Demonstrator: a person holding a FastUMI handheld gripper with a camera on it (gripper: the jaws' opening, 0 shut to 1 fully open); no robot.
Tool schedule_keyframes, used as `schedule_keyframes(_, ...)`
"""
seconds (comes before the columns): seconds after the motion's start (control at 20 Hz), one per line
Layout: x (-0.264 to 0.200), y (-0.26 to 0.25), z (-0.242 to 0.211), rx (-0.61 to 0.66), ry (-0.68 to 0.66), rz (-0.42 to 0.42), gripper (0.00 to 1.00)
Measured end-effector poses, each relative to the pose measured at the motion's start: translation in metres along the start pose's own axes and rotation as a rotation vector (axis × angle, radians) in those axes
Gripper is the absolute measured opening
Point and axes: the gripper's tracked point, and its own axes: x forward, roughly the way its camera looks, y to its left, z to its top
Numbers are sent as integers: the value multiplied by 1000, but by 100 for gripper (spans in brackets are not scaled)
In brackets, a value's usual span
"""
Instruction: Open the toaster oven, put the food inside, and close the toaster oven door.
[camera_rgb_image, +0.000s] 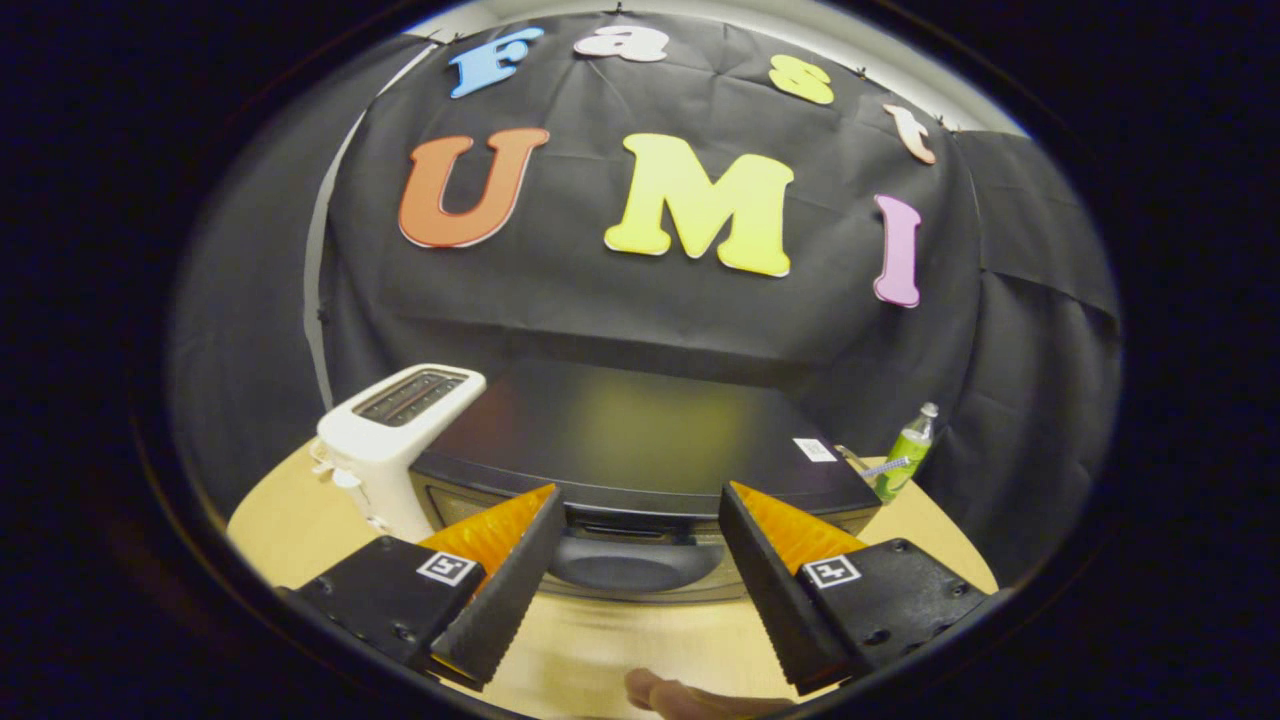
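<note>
White toaster (392, 440) stands on the wooden bench (290, 520), ahead of my left finger and touching the oven's left side. Just beyond my jaws (637, 500), which are spread wide and hold nothing, sits the dark oven (640, 430), door shut, its handle (635, 560) between my fingers. Right of the oven stands a green bottle (908, 455). Below my fingers, a fingertip (665, 695) pokes in over the bench.

- I'm seeing the toaster oven (640, 450), a dark, wide box with a glossy flat top, sitting on the round wooden table.
- Its door is staying closed and upright, the handle (636, 562) lying at twelve o'clock between my spread fingers.
</note>
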Motion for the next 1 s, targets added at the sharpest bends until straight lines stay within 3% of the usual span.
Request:
schedule_keyframes(0.15,13,5,-12,144,17,99,100)
schedule_keyframes(0.5,-6,3,-27,142,103,184,100)
schedule_keyframes(1.0,-48,2,-69,94,95,135,100)
